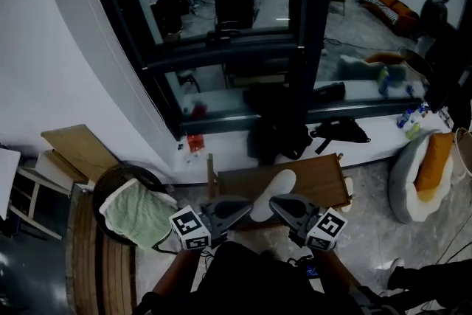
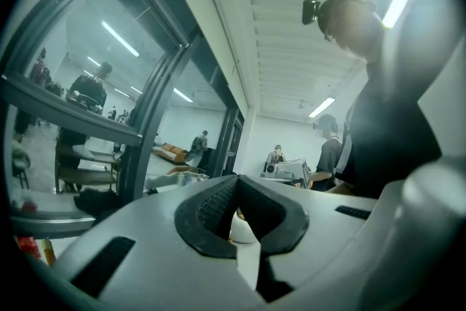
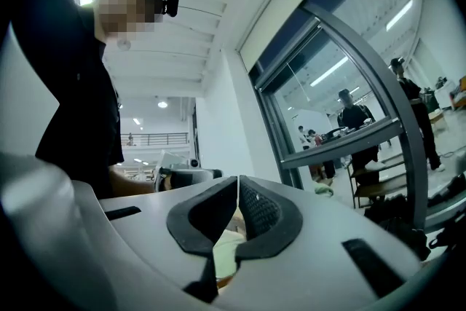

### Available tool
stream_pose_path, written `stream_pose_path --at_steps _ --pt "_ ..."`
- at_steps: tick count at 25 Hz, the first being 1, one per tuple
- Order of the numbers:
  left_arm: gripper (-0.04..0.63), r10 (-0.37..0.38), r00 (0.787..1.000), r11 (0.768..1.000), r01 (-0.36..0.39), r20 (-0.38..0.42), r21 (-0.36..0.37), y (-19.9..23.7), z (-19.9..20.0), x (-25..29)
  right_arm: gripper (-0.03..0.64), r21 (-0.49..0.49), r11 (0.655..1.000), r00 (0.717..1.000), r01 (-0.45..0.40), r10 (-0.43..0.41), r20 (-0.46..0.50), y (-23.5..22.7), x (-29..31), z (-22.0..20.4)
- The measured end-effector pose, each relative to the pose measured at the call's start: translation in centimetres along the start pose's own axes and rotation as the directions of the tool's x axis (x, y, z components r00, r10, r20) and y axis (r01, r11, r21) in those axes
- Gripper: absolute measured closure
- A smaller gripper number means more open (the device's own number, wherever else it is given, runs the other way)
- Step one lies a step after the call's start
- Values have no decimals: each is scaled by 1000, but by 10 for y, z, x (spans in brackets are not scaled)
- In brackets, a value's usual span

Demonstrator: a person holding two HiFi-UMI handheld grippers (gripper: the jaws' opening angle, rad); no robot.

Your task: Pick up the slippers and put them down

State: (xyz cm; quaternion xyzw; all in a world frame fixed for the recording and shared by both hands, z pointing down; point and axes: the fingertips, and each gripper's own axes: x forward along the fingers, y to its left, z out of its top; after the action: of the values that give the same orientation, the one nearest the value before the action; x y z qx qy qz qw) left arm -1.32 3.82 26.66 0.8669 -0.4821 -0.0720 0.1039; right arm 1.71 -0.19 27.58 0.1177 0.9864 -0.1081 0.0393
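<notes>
Slippage is your risk: with only its edge pinched, the slipper (image 1: 272,192) could drop if your hands drift apart. Left gripper (image 1: 245,209) and right gripper (image 1: 276,203) both show jaws pressed together on it, at lower centre of frame. Beyond lies the wooden bench (image 1: 318,185).

No readable text, brand, number or sign in any view. Left cube (image 1: 189,227) and right cube (image 1: 327,229): square marker patterns only, no characters.
</notes>
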Motion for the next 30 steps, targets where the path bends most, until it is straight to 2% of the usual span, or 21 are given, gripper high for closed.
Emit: stream_pose_path --at_steps 4,7,11,17,30 --pt "584 -28 999 1000 28 -21 2 3 -9 7 591 17 999 999 30 -30 9 0 1 0" --pt "584 -51 998 999 51 -23 4 0 -13 12 592 10 999 999 40 -40 -31 1 -4 -11" --pt "584 -75 997 997 74 -2 -31 -7 -18 13 591 -22 999 997 43 -44 -65 1 -9 -18" --pt "584 -64 997 998 64 -30 -18 0 -25 15 592 35 999 996 39 -36 -78 2 -6 -24" --pt "584 -45 997 999 44 -58 -7 -1 -35 13 592 44 998 993 51 -46 -107 -6 -1 -33"
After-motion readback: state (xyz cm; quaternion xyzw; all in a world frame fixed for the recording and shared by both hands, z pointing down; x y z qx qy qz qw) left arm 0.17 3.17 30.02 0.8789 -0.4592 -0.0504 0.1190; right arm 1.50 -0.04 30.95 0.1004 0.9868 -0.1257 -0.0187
